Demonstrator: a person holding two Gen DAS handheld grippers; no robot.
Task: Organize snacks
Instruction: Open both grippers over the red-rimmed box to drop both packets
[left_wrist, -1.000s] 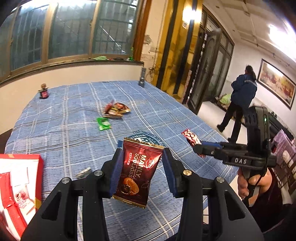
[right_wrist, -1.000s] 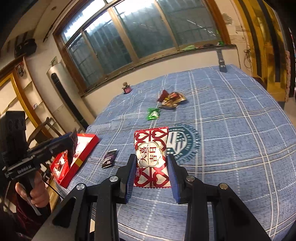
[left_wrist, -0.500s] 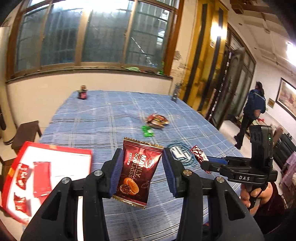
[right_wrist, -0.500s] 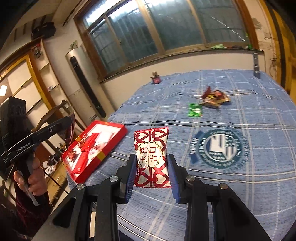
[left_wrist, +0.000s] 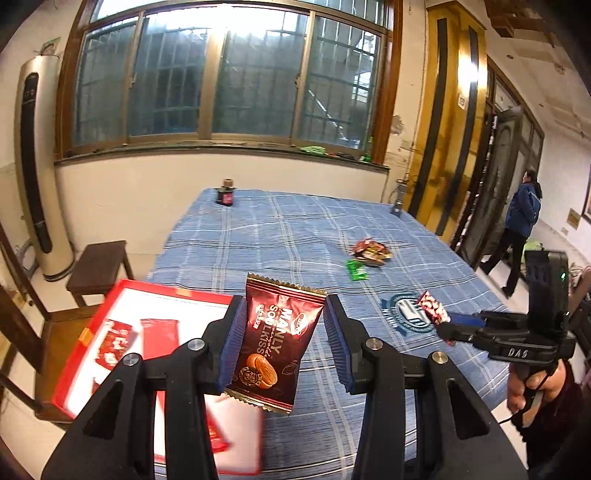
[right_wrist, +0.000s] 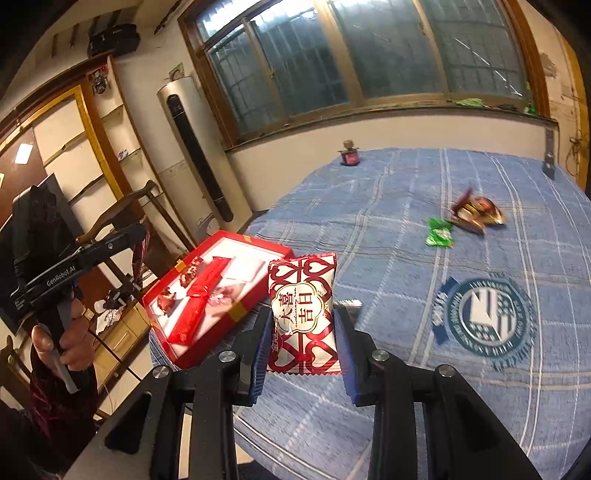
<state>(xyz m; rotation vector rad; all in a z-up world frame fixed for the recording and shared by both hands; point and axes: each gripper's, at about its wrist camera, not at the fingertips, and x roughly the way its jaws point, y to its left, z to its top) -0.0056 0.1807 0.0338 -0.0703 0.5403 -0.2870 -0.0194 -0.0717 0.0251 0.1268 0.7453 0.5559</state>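
Observation:
My left gripper (left_wrist: 282, 345) is shut on a dark brown snack packet (left_wrist: 275, 343) and holds it upright above the near edge of the table. Just left of it lies an open red box (left_wrist: 122, 314) with red packets inside. My right gripper (right_wrist: 301, 323) is shut on a red and white snack packet (right_wrist: 303, 314), with the red box (right_wrist: 221, 291) at its left. The right gripper (left_wrist: 448, 325) with its packet shows at the right of the left wrist view. The left gripper (right_wrist: 136, 240) shows at the left edge of the right wrist view.
A green packet (left_wrist: 356, 269) and a small pile of brown and red packets (left_wrist: 371, 251) lie mid-table on the blue checked cloth (left_wrist: 280, 236). A small dark jar (left_wrist: 225, 195) stands at the far edge. A stool (left_wrist: 99, 269) stands left of the table. A person (left_wrist: 519, 229) walks at right.
Both grippers have swung leftward with their packets still held. The red box has come from the left edge of both views toward the middle.

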